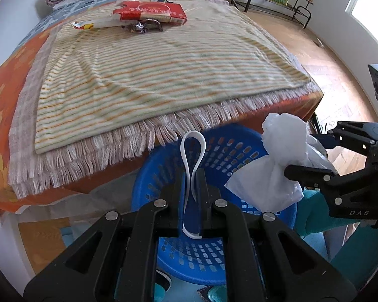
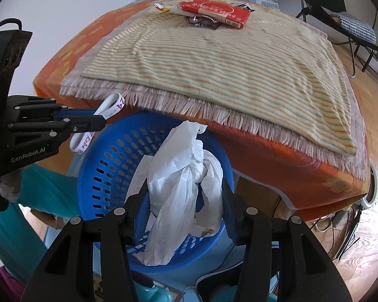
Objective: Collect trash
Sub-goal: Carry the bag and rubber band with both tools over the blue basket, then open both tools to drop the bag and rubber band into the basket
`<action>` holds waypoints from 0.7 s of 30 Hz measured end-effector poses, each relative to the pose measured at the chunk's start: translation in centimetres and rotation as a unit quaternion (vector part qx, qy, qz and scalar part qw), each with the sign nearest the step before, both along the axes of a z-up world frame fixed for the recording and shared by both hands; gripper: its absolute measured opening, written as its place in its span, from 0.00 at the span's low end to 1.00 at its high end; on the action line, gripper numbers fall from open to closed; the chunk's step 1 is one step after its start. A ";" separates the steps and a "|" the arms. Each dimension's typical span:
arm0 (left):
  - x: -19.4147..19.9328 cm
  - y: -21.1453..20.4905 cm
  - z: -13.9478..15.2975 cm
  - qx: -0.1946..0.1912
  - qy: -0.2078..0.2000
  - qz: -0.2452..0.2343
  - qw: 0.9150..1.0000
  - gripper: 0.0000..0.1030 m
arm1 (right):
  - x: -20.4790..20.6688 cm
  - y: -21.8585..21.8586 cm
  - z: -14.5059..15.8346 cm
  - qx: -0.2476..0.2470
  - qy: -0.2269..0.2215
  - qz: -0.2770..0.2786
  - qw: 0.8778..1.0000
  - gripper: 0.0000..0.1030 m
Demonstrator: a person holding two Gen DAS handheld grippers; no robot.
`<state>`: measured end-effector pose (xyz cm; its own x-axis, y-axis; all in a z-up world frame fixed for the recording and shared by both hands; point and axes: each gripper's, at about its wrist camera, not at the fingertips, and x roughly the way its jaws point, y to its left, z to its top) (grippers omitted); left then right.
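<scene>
A blue perforated basket [image 2: 108, 166], a white crumpled bag [image 2: 184, 186], a cream striped fringed cloth [image 1: 148, 75], an orange sheet [image 2: 277, 156].

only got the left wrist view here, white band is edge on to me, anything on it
Observer: Yes. The right wrist view shows the white looped band side on, with purple handwriting along it.
Operator: is the crumpled white plastic bag over the blue perforated plastic basket
Observer: Yes. It hangs between the right tool's fingers, right above the basket opening.
Operator: anything under the basket
Observer: A pale blue surface lies below it, with a dark cable across.
</scene>
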<state>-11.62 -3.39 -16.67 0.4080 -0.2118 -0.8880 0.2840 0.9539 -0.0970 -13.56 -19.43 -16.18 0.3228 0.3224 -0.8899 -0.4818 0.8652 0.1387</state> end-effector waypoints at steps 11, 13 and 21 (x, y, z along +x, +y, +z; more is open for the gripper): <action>-0.3 -0.6 -1.2 0.013 0.011 -0.011 1.000 0.10 | -0.1 0.2 -0.9 -0.006 0.009 0.004 1.000 0.49; -0.4 -0.7 -1.5 0.016 0.013 -0.012 1.000 0.10 | -0.1 0.3 -1.0 -0.007 0.010 0.005 1.000 0.49; -0.4 -0.5 -2.0 0.022 0.017 -0.013 1.000 0.19 | -0.3 0.3 -1.3 -0.012 0.011 0.006 1.000 0.50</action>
<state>-12.00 -3.89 -18.67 0.3722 -0.1819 -0.9101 0.3066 0.9497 -0.0644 -13.84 -19.16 -17.45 0.2984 0.3056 -0.9042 -0.4893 0.8624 0.1300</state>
